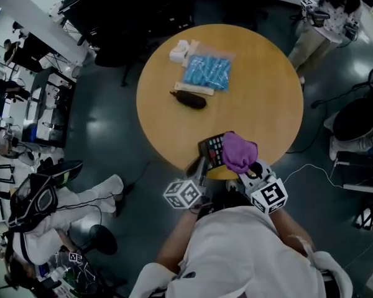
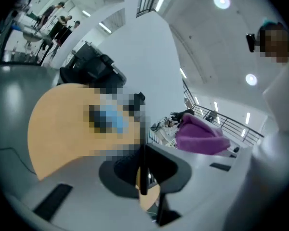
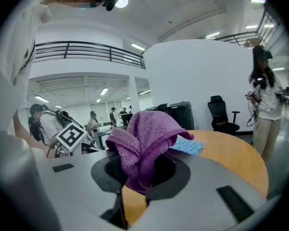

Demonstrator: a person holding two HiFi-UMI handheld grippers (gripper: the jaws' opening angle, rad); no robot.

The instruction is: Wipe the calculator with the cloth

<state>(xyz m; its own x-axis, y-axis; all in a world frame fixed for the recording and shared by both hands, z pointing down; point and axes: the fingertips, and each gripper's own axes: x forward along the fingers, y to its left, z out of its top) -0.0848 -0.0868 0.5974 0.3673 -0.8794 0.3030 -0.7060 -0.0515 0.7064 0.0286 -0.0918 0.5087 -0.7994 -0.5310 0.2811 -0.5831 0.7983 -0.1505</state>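
Observation:
Over the near edge of the round wooden table (image 1: 261,92) the black calculator (image 1: 212,149) is held up, keys facing up. My left gripper (image 1: 198,165) is shut on its near left edge; in the left gripper view that edge shows as a thin dark strip between the jaws of the left gripper (image 2: 142,177). The purple cloth (image 1: 239,152) lies bunched against the calculator's right side, with my right gripper (image 1: 252,168) shut on it. In the right gripper view the cloth (image 3: 144,138) spills up out of the jaws of the right gripper (image 3: 137,177).
Farther back on the table lie a blue packet (image 1: 206,72), a white strip (image 1: 196,89), a black oblong thing (image 1: 191,99) and small white pieces (image 1: 181,51). A person stands at the upper right (image 1: 326,17); another sits at the lower left (image 1: 56,210). Dark chairs (image 1: 130,17) stand behind the table.

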